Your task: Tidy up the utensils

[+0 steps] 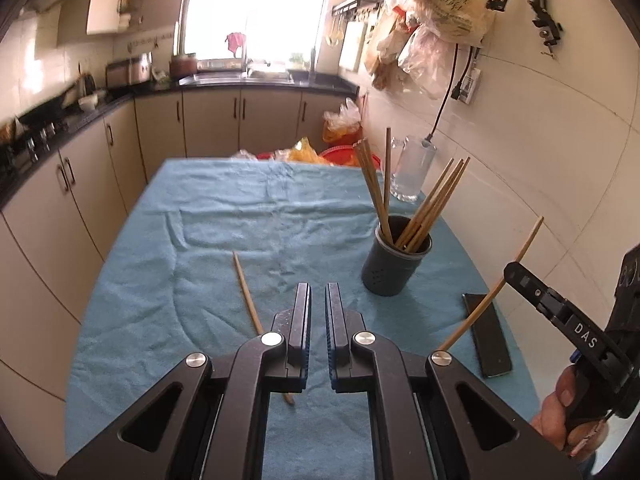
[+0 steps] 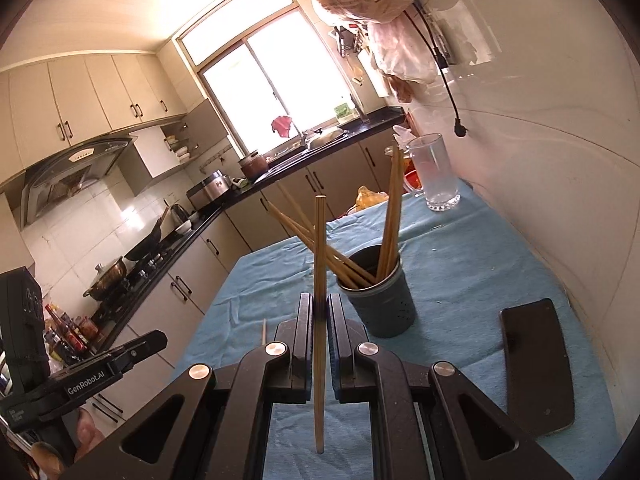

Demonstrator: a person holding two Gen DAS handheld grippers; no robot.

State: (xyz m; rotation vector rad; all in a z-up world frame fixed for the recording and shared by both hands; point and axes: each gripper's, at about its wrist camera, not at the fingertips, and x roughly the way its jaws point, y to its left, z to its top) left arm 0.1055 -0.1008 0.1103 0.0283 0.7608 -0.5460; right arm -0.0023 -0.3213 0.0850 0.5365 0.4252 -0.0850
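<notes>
A: Where's the loose chopstick (image 1: 249, 295)?
B: On the desk (image 1: 200, 216), its near end hidden behind the clenched, empty left claw (image 1: 318, 300).
A: The right claw (image 2: 319, 312)?
B: Clamped on another chopstick (image 2: 319, 264) (upright), near the holder (image 2: 380, 300).

The left gripper (image 1: 318, 300) has its jaws closed with nothing between them, and it points downward. In its view the right hand (image 1: 568, 412) sits at four o'clock. The right gripper (image 2: 319, 312) is clamped on a chopstick (image 2: 319, 248), which rises toward twelve o'clock.
</notes>
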